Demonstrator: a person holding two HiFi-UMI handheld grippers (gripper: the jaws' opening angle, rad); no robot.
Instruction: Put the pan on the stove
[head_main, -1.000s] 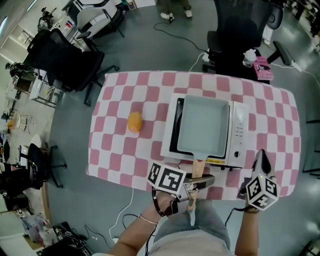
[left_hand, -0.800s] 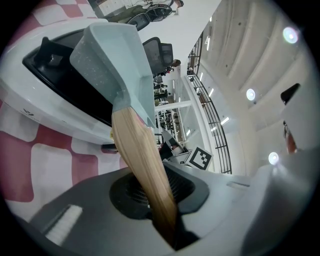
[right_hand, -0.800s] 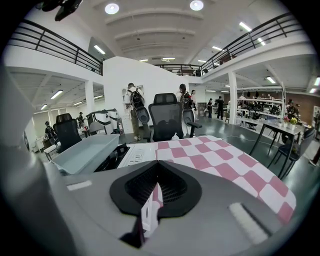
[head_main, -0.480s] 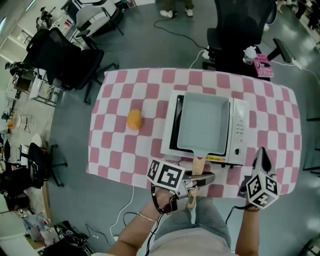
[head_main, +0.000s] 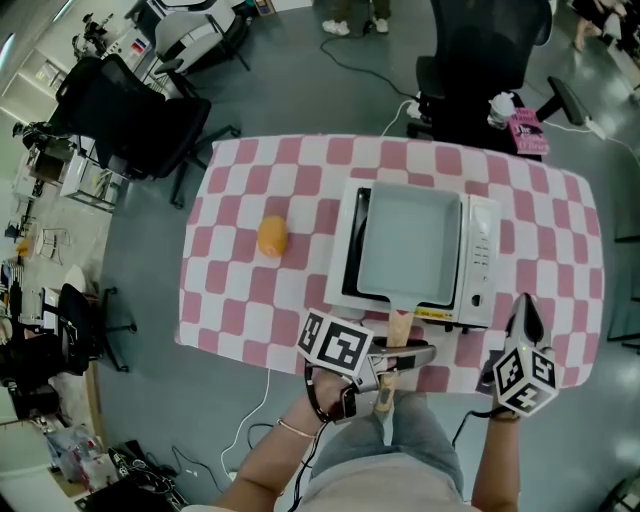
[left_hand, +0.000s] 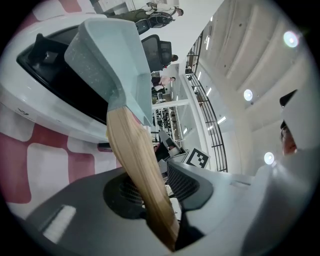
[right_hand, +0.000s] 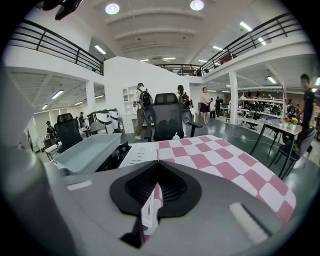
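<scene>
Since the earlier frames the checkered table (head_main: 250, 300), the white stove (head_main: 481, 262) at centre right and the empty pale blue pan (head_main: 408, 245) on it haven't shifted. The left gripper (left_hand: 155, 185) jaws have just been opening, now loose around the pan's wooden handle (head_main: 398, 328). The right gripper (head_main: 523, 312) at lower right has narrow jaws with nothing between; an orange (head_main: 271, 237) sits left of centre.

Pale blue-grey rect. pan (head_main: 408, 248) sits flat on the white stove (head_main: 478, 262), w/ its wooden handle (head_main: 398, 328) poking off the front edge.
</scene>
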